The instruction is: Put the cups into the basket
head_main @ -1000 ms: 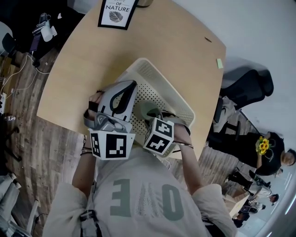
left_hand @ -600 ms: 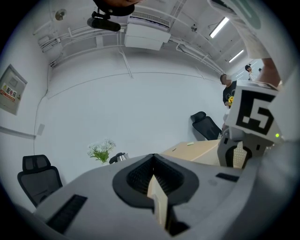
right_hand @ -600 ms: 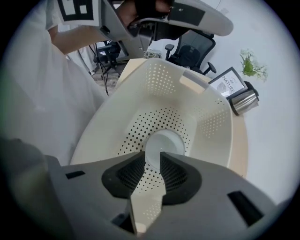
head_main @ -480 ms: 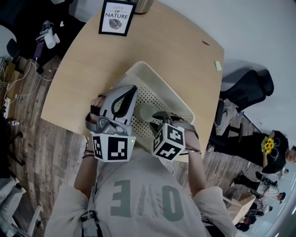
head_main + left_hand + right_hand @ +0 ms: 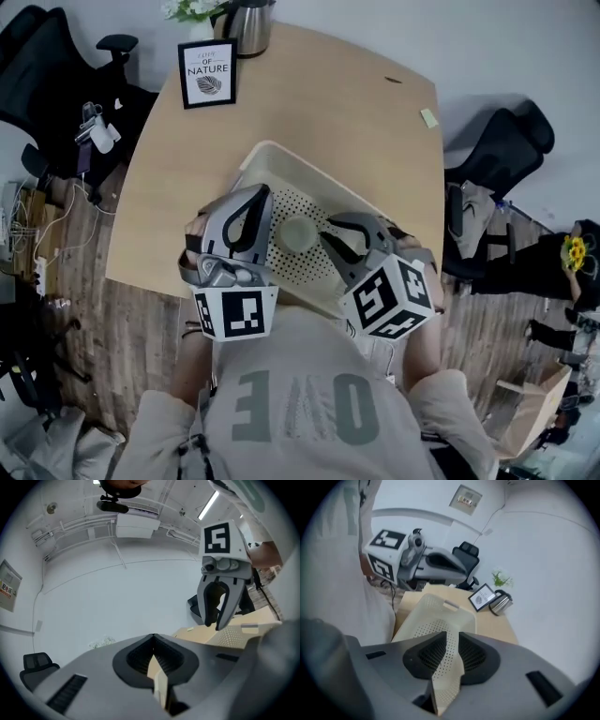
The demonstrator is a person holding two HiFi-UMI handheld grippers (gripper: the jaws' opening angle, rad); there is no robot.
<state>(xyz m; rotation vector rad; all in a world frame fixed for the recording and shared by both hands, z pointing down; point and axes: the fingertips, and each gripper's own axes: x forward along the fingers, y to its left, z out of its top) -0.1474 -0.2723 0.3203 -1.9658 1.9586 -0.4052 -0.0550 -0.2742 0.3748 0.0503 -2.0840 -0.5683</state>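
Observation:
A cream perforated basket stands on the wooden table close in front of me. One pale grey-green cup sits upright on the basket's floor. My left gripper hovers over the basket's left side, its jaws together with nothing in them. My right gripper hangs just right of the cup, apart from it, jaws slightly parted and empty. The right gripper view looks down into the basket past the right gripper. The left gripper faces the right gripper and the basket's edge.
A framed sign, a metal kettle and a small plant stand at the table's far end. A green sticky note lies near the right edge. Black office chairs flank the table.
My right gripper has drawn back to the right, away from the cup, which stays in the basket. The left gripper has barely moved. My head view has shifted.

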